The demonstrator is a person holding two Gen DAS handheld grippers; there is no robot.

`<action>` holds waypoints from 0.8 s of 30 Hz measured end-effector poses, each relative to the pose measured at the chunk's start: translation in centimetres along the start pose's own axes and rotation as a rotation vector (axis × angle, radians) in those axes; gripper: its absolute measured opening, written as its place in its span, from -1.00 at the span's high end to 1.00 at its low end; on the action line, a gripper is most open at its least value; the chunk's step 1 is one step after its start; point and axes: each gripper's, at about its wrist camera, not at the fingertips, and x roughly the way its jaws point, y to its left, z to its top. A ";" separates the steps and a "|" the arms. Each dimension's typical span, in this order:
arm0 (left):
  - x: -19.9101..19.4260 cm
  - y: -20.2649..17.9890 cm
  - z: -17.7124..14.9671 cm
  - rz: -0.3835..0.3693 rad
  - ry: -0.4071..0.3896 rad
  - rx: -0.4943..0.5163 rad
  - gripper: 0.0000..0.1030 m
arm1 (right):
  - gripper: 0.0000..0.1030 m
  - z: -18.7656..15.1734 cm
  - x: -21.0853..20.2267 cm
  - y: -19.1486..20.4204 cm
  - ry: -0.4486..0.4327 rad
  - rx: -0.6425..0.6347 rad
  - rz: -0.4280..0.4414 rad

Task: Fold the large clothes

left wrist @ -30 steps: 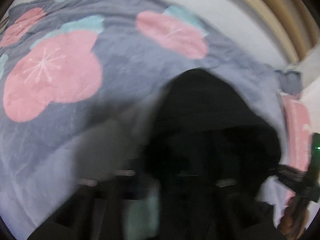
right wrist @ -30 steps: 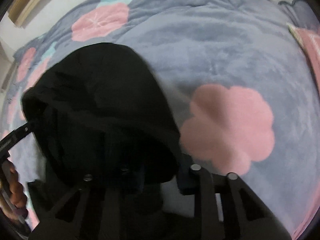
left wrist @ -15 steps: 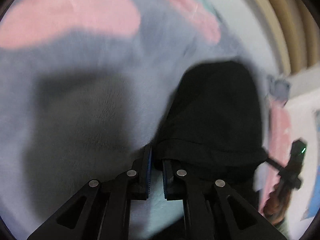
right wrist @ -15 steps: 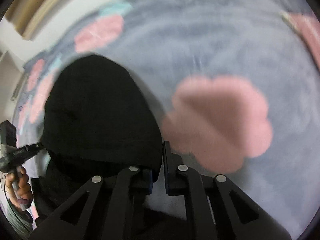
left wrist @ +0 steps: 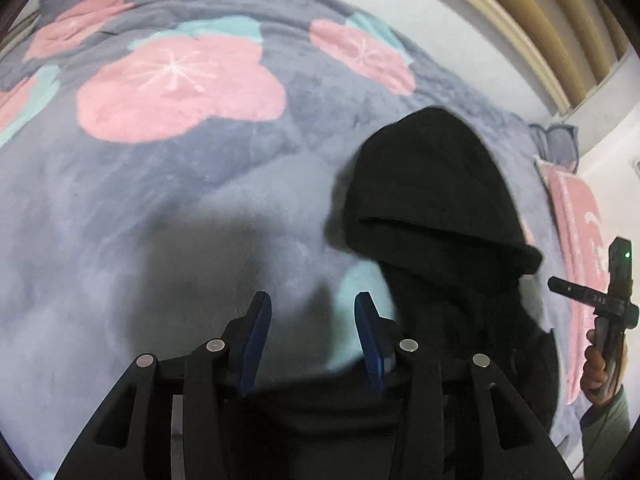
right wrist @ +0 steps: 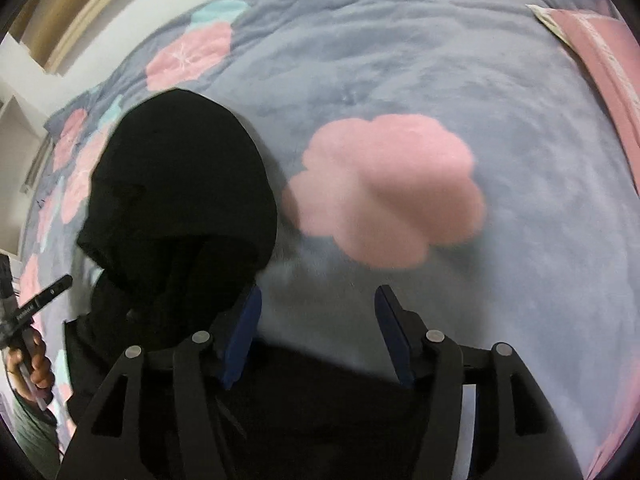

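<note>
Left wrist view shows my left gripper (left wrist: 310, 320) with its blue-padded fingers (left wrist: 256, 334) spread wide and holding nothing, hanging above the bed's blanket (left wrist: 168, 216). The black hooded garment (left wrist: 436, 200) lies just to the right of it, hood pointing away from me, its body running down under the gripper frame. In the right wrist view my right gripper (right wrist: 318, 320) is likewise wide apart and empty, with the same black hooded garment (right wrist: 180, 184) just left of it and dark cloth spread beneath the frame.

I judge the garment soft, limp and fairly thick. It should be light enough to lift but inclined to sag and bunch, so one pinch point will not carry a clean edge. I would take it at two matching points, such as the hood's base or the shoulders, biting a good fold of cloth at a hem or seam, not a single thin layer.

The bed is covered by a plush grey blanket (right wrist: 400, 80) with pink blossoms. It is yielding, and its pile may be caught together with the garment. A pink pillow (right wrist: 600, 52) lies at the far edge. Pale wall and wooden slats (left wrist: 532, 20) stand behind.
</note>
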 end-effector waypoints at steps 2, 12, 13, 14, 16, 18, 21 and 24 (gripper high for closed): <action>-1.4 -0.9 0.5 -0.017 -0.044 0.018 0.14 | -0.21 0.2 -1.8 0.2 -0.033 0.003 0.022; 1.8 -7.7 5.6 -0.165 -0.079 0.091 0.14 | -0.21 4.8 1.3 7.0 -0.094 -0.117 0.062; 3.6 -7.4 5.2 -0.155 -0.034 0.074 0.14 | -0.21 4.7 3.1 7.4 -0.057 -0.129 0.051; 5.7 -6.8 4.5 -0.130 0.025 0.061 0.14 | -0.19 4.2 4.4 7.5 -0.030 -0.142 0.037; 9.6 -5.4 2.9 -0.073 0.131 0.030 0.16 | -0.10 3.4 7.9 7.7 0.041 -0.173 -0.022; 10.1 -3.8 2.2 -0.137 0.109 -0.043 0.17 | -0.10 2.6 9.5 7.2 0.059 -0.171 -0.017; 8.9 -3.8 2.7 -0.144 0.101 -0.034 0.24 | -0.10 2.9 9.2 7.2 0.060 -0.187 -0.012; 6.4 -5.0 3.1 -0.133 0.049 0.074 0.24 | -0.11 3.5 7.9 7.4 0.073 -0.232 -0.010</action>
